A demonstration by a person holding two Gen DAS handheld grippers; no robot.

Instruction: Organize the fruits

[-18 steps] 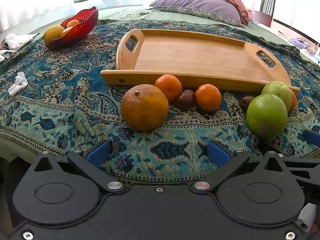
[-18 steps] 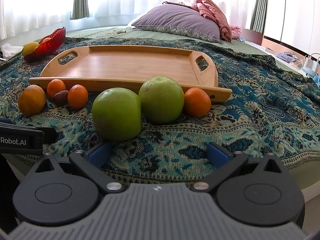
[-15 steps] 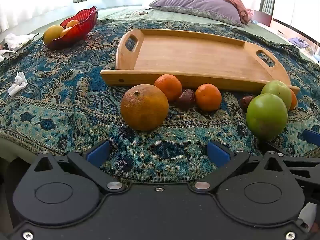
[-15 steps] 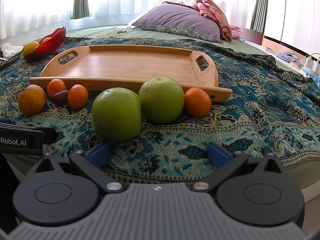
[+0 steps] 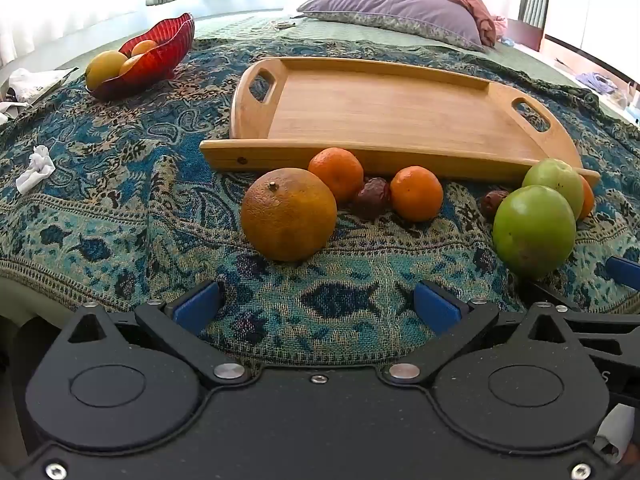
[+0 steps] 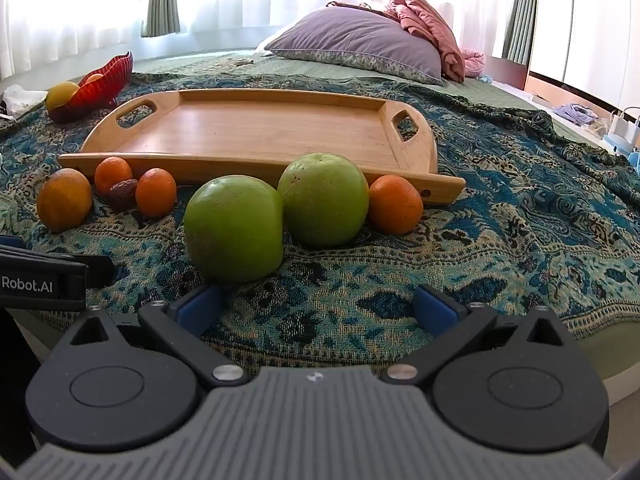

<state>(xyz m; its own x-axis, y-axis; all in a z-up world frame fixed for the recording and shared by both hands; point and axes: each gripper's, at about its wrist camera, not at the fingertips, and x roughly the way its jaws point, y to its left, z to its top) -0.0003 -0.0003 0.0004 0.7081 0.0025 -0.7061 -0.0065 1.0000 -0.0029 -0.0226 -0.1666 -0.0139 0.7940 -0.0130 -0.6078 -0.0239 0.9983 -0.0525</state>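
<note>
The left hand-held gripper [image 5: 316, 306] hangs with its blue pads spread wide and nothing between them, just short of a large orange [image 5: 289, 214] on a bed's patterned blue throw [image 5: 120, 208]. The right hand-held gripper [image 6: 316, 304] is likewise spread wide and empty, with a green apple [image 6: 234, 228] close in front of its left pad. A second green apple [image 6: 323, 199] sits just behind it, with a small mandarin [image 6: 395, 204] at its right side. Further left, two mandarins [image 5: 336, 174] [image 5: 416, 193] flank a dark date [image 5: 372, 197]. Behind the row of fruit lies an empty wooden tray [image 5: 380, 120]. Beyond it to the left, a red bowl [image 5: 160, 54] holds yellow fruit; a purple pillow [image 6: 356, 42] rests at the bed's head.
</note>
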